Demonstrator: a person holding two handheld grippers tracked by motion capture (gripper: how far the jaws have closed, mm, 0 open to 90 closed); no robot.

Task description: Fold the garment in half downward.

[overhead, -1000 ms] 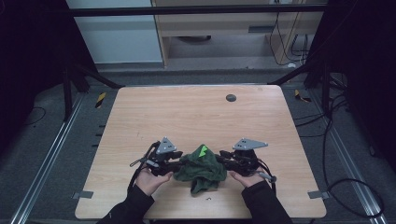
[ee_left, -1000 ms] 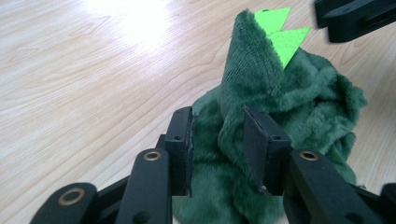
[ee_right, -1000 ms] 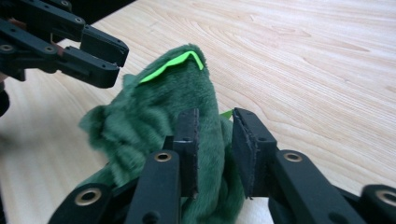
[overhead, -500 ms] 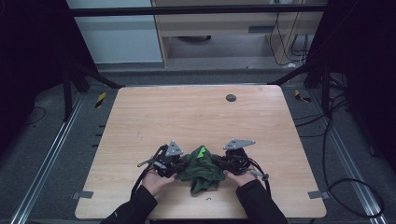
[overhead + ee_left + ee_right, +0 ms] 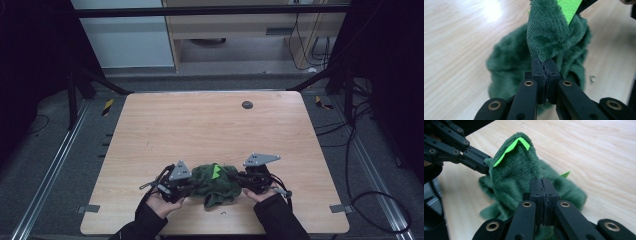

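Green plush cloth (image 5: pixel 216 181) sits bunched btwn both tongs. We find left gripper (image 5: pixel 545 68) clamped on one fold, right gripper (image 5: pixel 541 185) clamped on another, jaws fully closed. We judge grips taken opp. sides to spread it.

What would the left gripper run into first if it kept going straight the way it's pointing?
The green cloth that the left gripper is already shut on; past it, probably the right gripper, clamped on the cloth's far side, though depth is unclear.
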